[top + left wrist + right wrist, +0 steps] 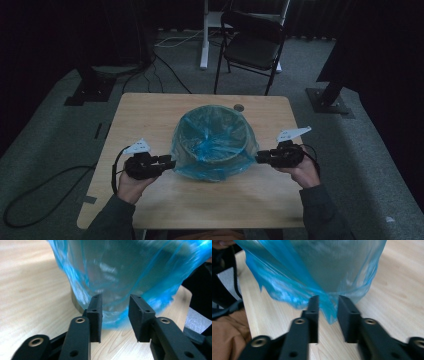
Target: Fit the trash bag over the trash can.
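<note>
On the wooden table stands a bin covered with a blue plastic bag, and the left claw and right claw are parted, loose bag edge between them.

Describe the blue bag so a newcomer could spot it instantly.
Start at the light wooden table on the grey carpet. At its middle stands a round bin, and the blue bag is the translucent plastic liner draped over its rim and down its sides. It is the table's one bright blue, crinkled thing, between the two black tools.
</note>
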`<state>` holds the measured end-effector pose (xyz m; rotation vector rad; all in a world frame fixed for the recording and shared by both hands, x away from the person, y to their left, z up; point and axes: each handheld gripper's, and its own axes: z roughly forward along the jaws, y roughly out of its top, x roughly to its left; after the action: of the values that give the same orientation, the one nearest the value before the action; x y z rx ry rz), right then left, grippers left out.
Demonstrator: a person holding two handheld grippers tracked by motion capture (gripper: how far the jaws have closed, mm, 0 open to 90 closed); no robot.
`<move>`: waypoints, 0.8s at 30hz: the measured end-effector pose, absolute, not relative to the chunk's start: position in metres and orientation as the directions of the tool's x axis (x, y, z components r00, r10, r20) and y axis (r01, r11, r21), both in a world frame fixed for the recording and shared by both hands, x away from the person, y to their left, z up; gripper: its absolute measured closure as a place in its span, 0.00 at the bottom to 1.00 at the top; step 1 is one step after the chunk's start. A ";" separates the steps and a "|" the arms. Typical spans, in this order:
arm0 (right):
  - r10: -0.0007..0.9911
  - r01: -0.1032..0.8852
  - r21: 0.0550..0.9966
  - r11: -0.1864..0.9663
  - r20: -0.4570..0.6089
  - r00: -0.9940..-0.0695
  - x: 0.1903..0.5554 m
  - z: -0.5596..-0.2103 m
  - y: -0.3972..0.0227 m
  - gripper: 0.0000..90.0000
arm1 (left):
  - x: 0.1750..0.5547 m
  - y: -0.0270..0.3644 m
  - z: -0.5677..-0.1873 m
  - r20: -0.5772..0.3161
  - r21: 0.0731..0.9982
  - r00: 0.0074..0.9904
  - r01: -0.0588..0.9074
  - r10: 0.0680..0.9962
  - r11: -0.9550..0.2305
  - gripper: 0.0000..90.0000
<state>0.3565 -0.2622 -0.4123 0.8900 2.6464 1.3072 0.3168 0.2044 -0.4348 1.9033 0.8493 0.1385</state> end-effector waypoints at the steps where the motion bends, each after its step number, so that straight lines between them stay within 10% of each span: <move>1: 0.520 0.463 0.756 0.463 0.192 -0.832 0.355 -0.409 -0.263 0.72 | 0.316 0.205 -0.433 -0.259 0.838 0.750 0.488 0.609 -0.245 0.68; 24: 0.440 0.384 0.796 0.468 0.167 -0.882 0.352 -0.399 -0.222 0.56 | 0.315 0.161 -0.430 -0.166 0.851 0.791 0.417 0.589 -0.321 0.45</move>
<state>0.3518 -0.2221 -0.3992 0.7420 2.6383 1.4055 0.3151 0.1606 -0.4301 1.9602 0.7549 0.2117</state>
